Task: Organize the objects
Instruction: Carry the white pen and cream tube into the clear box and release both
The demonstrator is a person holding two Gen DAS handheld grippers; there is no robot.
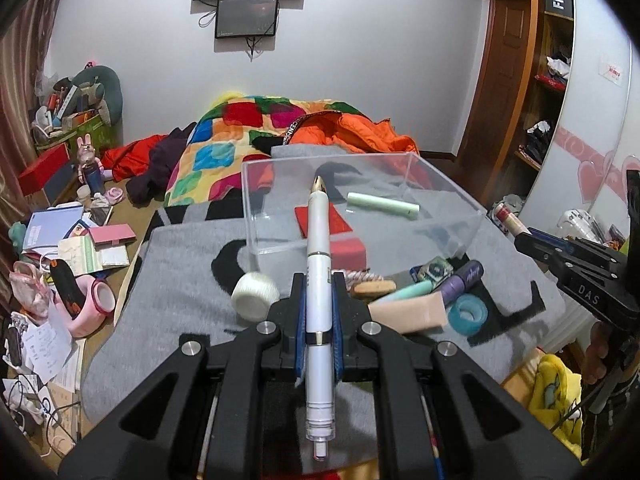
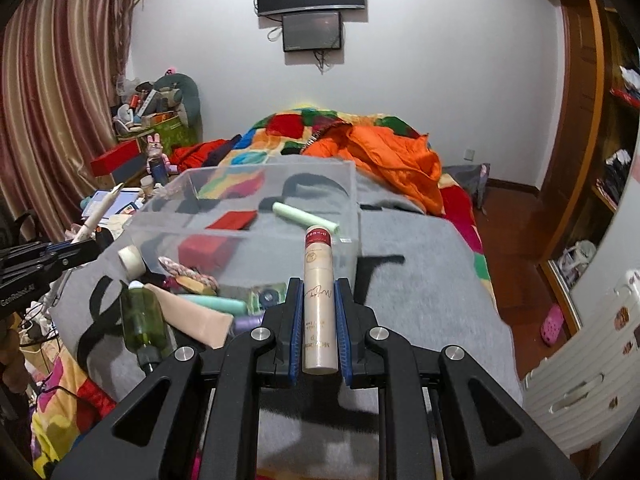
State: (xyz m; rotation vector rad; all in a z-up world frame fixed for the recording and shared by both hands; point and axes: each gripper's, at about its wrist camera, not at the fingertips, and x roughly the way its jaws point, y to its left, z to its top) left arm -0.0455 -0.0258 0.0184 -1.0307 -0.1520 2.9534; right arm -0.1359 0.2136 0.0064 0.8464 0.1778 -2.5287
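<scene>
Clamping one white pen [image 1: 318, 280], the left claw [image 1: 318, 292] faces one clear box [image 1: 440, 184]; the right claw [image 2: 318, 300] clamps one beige tube [image 2: 318, 292].

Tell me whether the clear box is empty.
Not empty: the clear box holds one pale green tube lying on its floor.

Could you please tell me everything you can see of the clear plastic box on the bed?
The clear plastic box is a rectangular, open-topped bin with see-through walls that look like hard acrylic. It stands upright on the grey blanket, beyond a pile of small items. Inside, a pale green tube lies flat on its floor. The blanket's black and red markings show through the floor and walls. In both views neither gripper appears to touch it; each holds its own item in front of it.
</scene>
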